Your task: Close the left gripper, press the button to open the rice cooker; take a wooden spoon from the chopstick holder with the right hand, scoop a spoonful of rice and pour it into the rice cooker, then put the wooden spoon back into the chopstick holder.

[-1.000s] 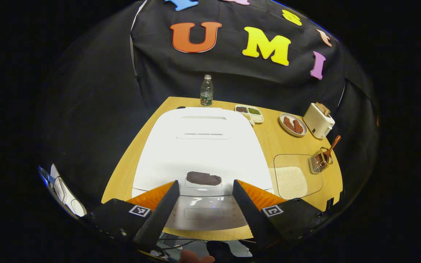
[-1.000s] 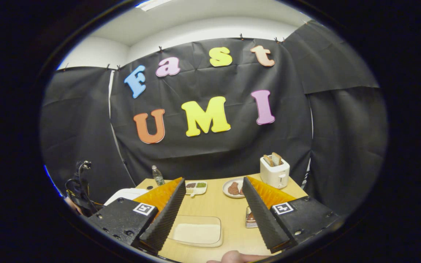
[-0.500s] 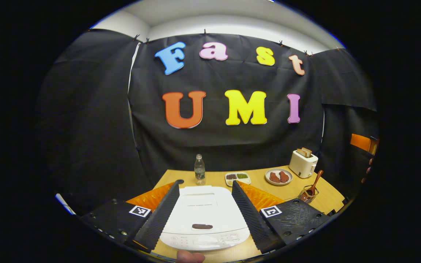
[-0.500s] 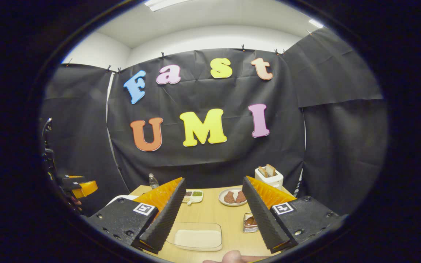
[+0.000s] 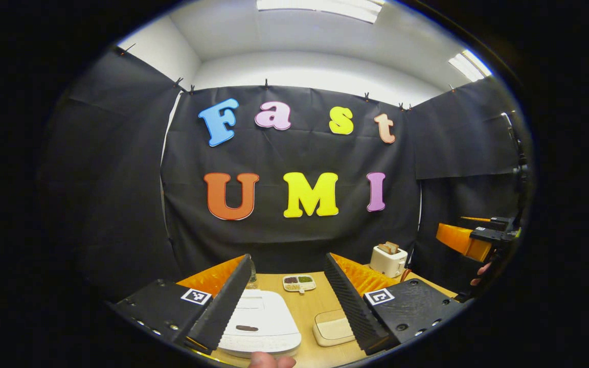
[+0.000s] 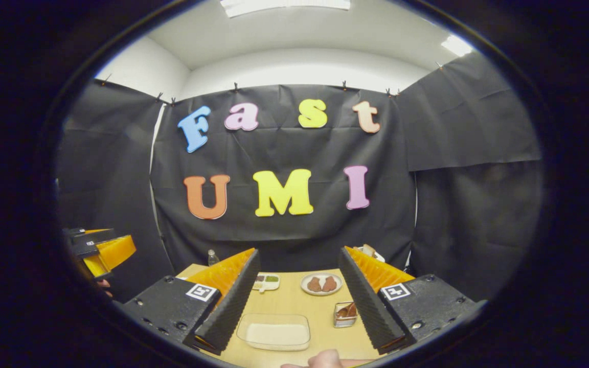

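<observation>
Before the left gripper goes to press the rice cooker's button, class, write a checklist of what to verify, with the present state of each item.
1. Left gripper closed for pressing: not ok, it is open.
2. Rice cooker lid down: ok, it lies flat on the table.
3. Left gripper at the button: not ok, it is raised and looks at the wall.
4. Right gripper empty: ok, open with nothing in it.
5. Wooden spoon in the chopstick holder: cannot tell.
6. Rice container filled: ok.

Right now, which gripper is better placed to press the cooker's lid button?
Left. The left gripper frames the rice cooker and its dark button, though open. The right gripper faces the rice tray instead.
</observation>
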A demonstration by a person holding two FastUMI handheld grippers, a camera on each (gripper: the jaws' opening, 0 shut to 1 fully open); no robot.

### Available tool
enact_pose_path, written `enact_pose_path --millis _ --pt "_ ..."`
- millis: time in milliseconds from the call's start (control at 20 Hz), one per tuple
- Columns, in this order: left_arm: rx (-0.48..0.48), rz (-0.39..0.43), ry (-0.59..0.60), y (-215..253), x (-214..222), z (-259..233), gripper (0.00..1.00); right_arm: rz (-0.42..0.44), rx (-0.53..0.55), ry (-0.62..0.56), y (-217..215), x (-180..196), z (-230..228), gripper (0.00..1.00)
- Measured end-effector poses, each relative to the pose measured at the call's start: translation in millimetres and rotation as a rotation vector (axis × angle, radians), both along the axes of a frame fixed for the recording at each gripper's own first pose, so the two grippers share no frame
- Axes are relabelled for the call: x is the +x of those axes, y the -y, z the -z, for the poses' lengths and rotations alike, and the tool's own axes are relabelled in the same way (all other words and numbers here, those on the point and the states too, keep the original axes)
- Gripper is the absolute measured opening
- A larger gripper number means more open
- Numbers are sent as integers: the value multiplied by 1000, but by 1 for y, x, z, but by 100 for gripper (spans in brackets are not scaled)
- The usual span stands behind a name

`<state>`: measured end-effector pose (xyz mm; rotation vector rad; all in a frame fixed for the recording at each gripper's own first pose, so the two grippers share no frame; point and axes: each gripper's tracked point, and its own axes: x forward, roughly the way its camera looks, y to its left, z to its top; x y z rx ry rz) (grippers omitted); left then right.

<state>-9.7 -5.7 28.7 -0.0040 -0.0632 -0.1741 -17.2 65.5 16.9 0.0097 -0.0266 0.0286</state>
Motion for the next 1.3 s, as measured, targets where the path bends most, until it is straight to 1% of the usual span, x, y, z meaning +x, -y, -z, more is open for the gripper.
enact_pose_path --millis 50,100,200,300,350,600,750,850,1000,1050,1100,1300 --pt "-4 -2 5 5 -5 -3 94 2 -1 13 2 -6 0 96" --pt "-4 -8 7 10 -10 -4 94 -5 -2 18 4 -10 0 100" --pt "-10 -9 -5 27 -18 -2 94 -16 -11 -1 12 -17 10 98" --pt "-8 0 6 44 -27 -2 94 -27 -1 5 21 -25 13 96" --pt "-11 -9 8 49 -29 -4 94 -32 0 -7 26 -26 20 100" --pt "-2 -35 4 72 -47 -2 94 -61 40 -37 46 -39 37 100" --pt "25 -19 2 87 -53 -1 94 -62 36 -45 55 -46 42 100" --pt "5 -5 -26 95 -54 3 94 -50 35 -34 60 -46 38 100" --pt "1 -11 -34 91 -53 3 93 -40 33 -28 60 -47 36 100" --pt "7 -10 -33 90 -53 2 93 -37 31 -26 60 -46 36 96" --pt "16 -13 -34 88 -52 4 93 -36 30 -31 59 -46 38 100" --pt "24 -32 -13 79 -49 -2 93 -39 26 -27 51 -44 35 100"
